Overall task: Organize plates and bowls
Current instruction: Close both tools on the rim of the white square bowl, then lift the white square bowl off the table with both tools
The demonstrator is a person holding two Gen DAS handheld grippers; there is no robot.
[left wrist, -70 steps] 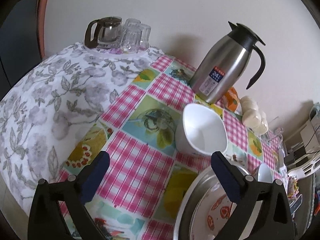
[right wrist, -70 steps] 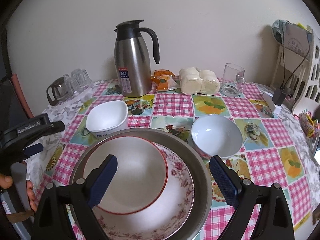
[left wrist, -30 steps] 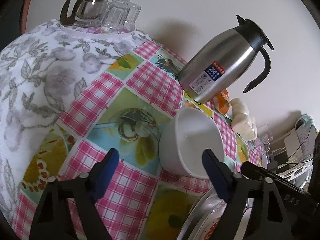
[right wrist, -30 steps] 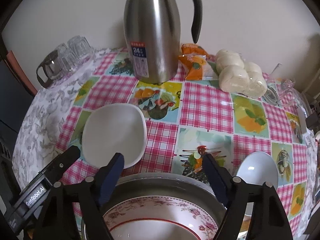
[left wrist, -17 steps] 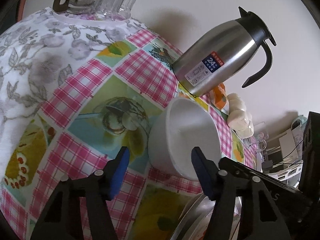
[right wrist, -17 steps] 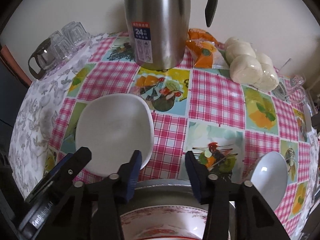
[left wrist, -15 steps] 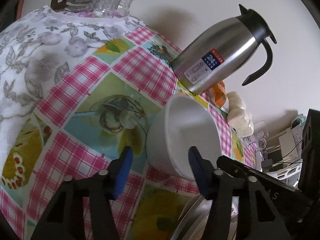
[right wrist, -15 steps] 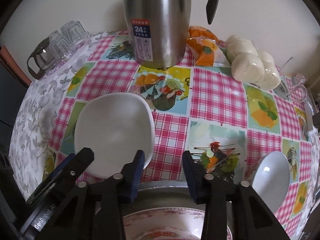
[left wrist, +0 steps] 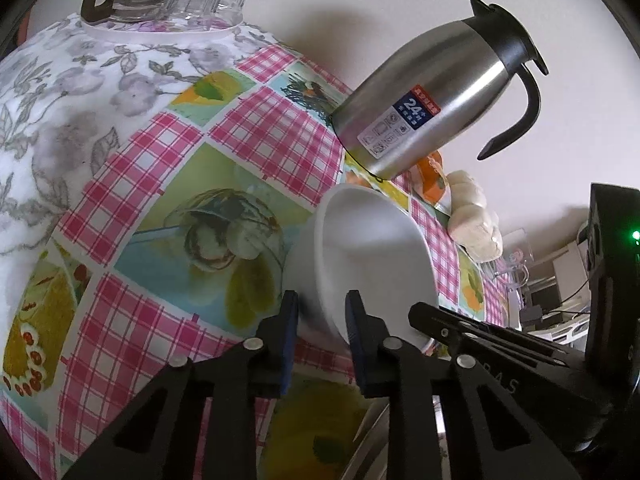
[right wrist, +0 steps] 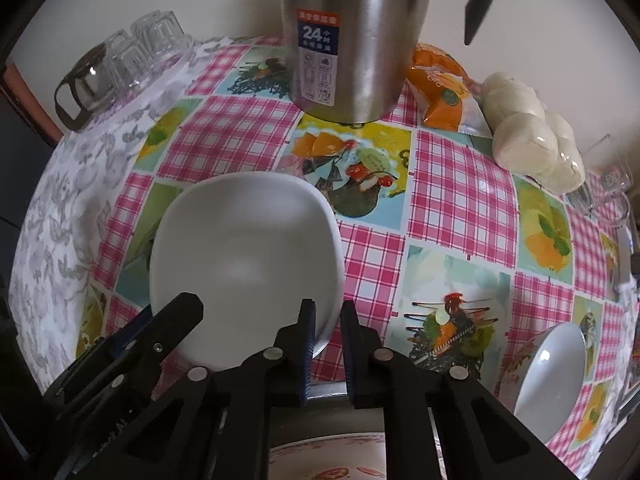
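Observation:
A white squarish bowl (right wrist: 244,256) stands on the checked tablecloth; it also shows in the left wrist view (left wrist: 372,264). My left gripper (left wrist: 322,312) is shut on its near-left rim, one finger outside the wall and one inside. My right gripper (right wrist: 325,326) is shut on its near-right rim in the same way. The left gripper's fingers (right wrist: 172,320) show at the bowl's lower left. A metal basin (right wrist: 332,394) holding a floral plate (right wrist: 332,460) lies under the right gripper. A second white bowl (right wrist: 554,376) stands at the right.
A steel thermos jug (right wrist: 352,36) stands just behind the bowl. Behind it lie an orange packet (right wrist: 444,88) and bagged buns (right wrist: 532,136). Upturned glasses and a glass pot (right wrist: 120,64) stand far left; a glass mug (right wrist: 608,192) stands far right.
Both grippers moved forward to the white bowl and closed their jaws from wide open onto its rim, left on the left side, right on the right side.

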